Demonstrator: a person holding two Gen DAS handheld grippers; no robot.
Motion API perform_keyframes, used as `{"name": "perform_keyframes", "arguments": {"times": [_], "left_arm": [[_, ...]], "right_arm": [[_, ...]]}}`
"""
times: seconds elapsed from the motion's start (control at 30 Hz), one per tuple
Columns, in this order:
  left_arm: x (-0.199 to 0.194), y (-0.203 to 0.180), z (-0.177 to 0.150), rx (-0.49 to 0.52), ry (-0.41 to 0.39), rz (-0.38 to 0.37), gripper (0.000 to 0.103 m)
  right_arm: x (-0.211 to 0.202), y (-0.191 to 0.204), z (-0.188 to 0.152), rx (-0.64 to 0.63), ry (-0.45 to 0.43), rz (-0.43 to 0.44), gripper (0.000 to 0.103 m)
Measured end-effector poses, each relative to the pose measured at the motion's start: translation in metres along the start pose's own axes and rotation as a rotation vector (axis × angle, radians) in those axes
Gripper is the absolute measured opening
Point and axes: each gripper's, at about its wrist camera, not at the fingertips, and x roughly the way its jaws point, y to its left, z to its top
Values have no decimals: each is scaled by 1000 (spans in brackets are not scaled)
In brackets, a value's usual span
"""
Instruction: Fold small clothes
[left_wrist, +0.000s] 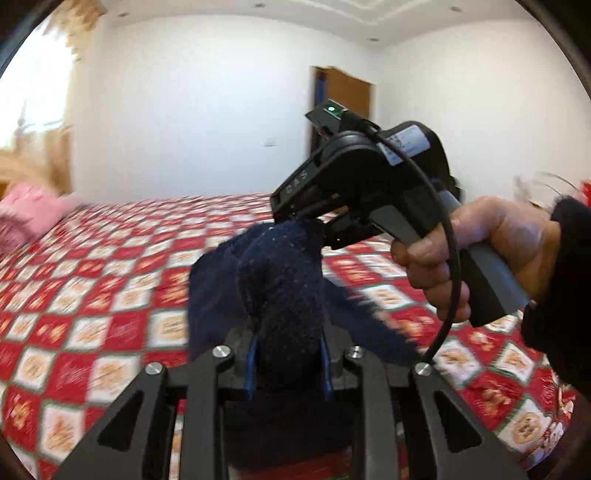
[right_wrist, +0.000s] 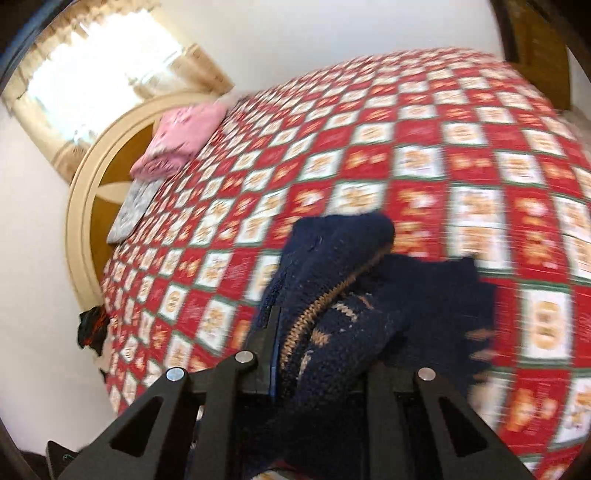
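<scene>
A small dark navy knitted garment (left_wrist: 273, 280) with tan trim hangs in the air above the bed. My left gripper (left_wrist: 288, 350) is shut on one bunched part of it. My right gripper (left_wrist: 314, 221), seen in the left wrist view held in a hand, is shut on another part of the garment's top edge. In the right wrist view the garment (right_wrist: 343, 295) fills the space between my right gripper's (right_wrist: 314, 332) fingers; the tan zigzag trim shows, and the right finger is hidden by cloth.
A bed with a red and white checked quilt (left_wrist: 110, 280) lies below; it also shows in the right wrist view (right_wrist: 443, 166). A pink pillow (right_wrist: 184, 136) and a curved wooden headboard (right_wrist: 85, 199) are at its head. A brown door (left_wrist: 347, 99) is behind.
</scene>
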Motion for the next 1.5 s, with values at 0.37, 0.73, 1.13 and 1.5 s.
{"name": "perform_keyframes", "arguments": {"times": [0.37, 0.73, 1.13, 1.5], "left_arm": [[78, -93, -52, 144, 253, -137, 42], [22, -28, -20, 44, 275, -275, 99], [22, 55, -36, -211, 351, 40, 103], [28, 53, -43, -140, 399, 84, 103]], "right_arm": [[28, -111, -71, 75, -46, -10, 29], [-81, -109, -135, 299, -217, -57, 56], [-44, 11, -187, -66, -218, -326, 56], [-18, -32, -199, 111, -82, -265, 34]]}}
